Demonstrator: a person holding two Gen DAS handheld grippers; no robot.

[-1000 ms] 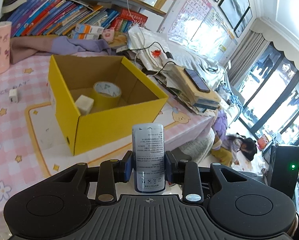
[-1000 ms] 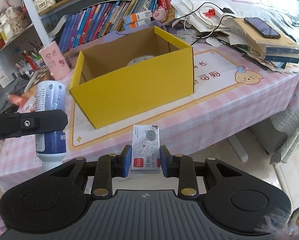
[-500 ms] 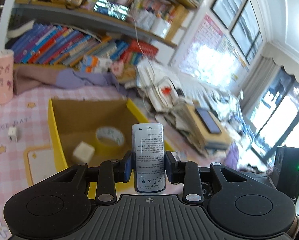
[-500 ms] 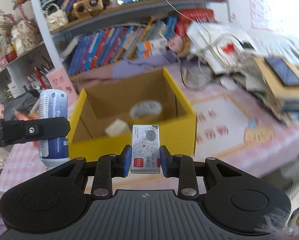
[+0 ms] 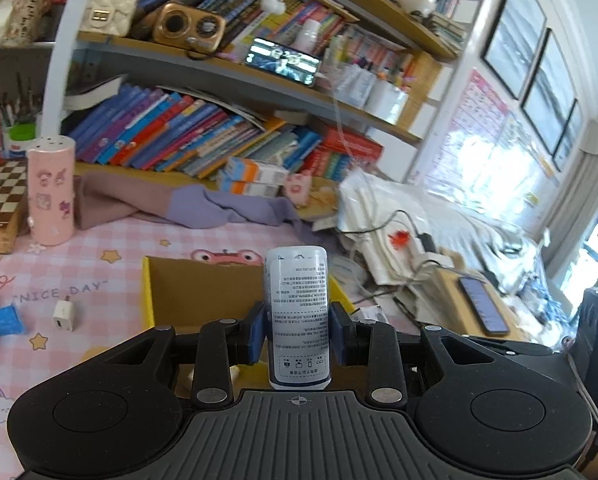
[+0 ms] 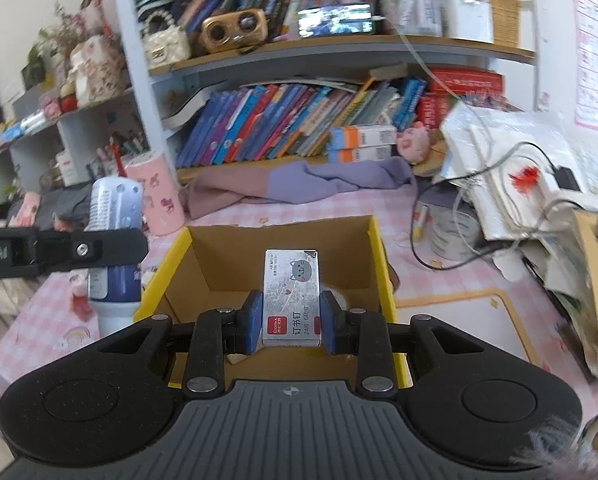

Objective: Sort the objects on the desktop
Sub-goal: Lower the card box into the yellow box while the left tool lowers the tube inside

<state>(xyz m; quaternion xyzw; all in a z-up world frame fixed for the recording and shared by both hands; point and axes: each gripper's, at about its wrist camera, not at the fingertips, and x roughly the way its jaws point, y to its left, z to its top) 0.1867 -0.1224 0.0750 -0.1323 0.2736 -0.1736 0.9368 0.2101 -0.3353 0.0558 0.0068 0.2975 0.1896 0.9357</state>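
Observation:
My left gripper (image 5: 298, 330) is shut on an upright white and blue bottle (image 5: 297, 312), held over the near side of the yellow cardboard box (image 5: 148, 292). My right gripper (image 6: 291, 326) is shut on a small staple box (image 6: 291, 296) with a grey cat on it, held above the open yellow box (image 6: 381, 264). In the right wrist view the bottle (image 6: 113, 248) shows at the left, clamped in the left gripper's black finger (image 6: 79, 248), beside the box's left wall. Most of the box's inside is hidden behind the grippers.
A pink cylinder (image 5: 51, 190) stands at the back left on the pink checked tablecloth (image 5: 99, 248). A white charger (image 5: 64, 314) and a blue block (image 5: 4, 320) lie left of the box. Papers, cables and a phone (image 5: 481, 306) pile up on the right; books line the shelf behind.
Both grippers have risen and come forward over the yellow box, tilting up toward the bookshelf. The box has slid lower in both views. Each grip is unchanged.

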